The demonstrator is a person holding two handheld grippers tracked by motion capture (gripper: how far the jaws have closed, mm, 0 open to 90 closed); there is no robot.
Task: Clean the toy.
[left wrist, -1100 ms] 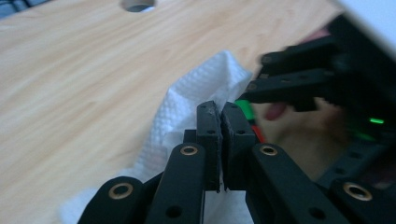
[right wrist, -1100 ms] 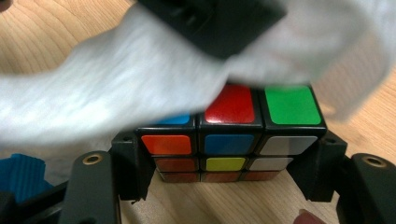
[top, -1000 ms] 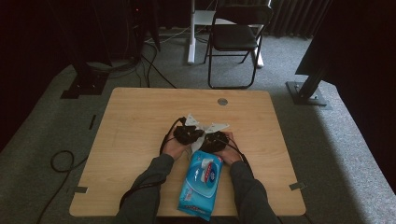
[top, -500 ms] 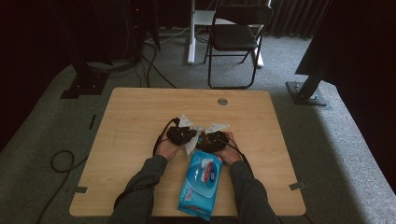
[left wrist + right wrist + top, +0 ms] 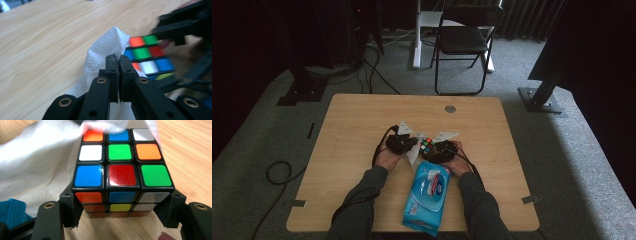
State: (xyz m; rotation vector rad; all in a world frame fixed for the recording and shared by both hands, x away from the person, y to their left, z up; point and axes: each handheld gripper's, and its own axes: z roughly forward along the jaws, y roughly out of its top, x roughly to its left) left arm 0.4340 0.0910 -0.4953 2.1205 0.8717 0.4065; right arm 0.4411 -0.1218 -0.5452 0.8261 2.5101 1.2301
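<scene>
The puzzle cube [image 5: 122,173] is a glossy plastic block of black-edged square tiles, three to a row; its top face shows orange, blue and white along the far row, white, green and orange across the middle, and blue, red and green along the near row. It stands on the pale wood-grain table [image 5: 362,120], near the table's middle. The right gripper [image 5: 122,216] grasps the cube: its two black jaws press on the cube's opposite lower sides, set as wide as the cube itself.

A white wipe [image 5: 105,51], soft, crinkled and dimpled with a fine embossed pattern, lies against the cube on its left side, and a fold of it laps over the cube's far top edge in the right gripper view. The left gripper [image 5: 117,58] is clenched on this wipe, its jaws nearly meeting with only the thin sheet pinched between them, just beside the cube.

In the high view the two grippers sit close on either side of the cube, the left gripper [image 5: 401,143] to its left and the right gripper [image 5: 438,150] to its right, each carrying a grey three-cornered plate. Just nearer the person than the cube lies a blue soft-plastic wipes pack [image 5: 426,197], oblong and shiny, with a white label.
</scene>
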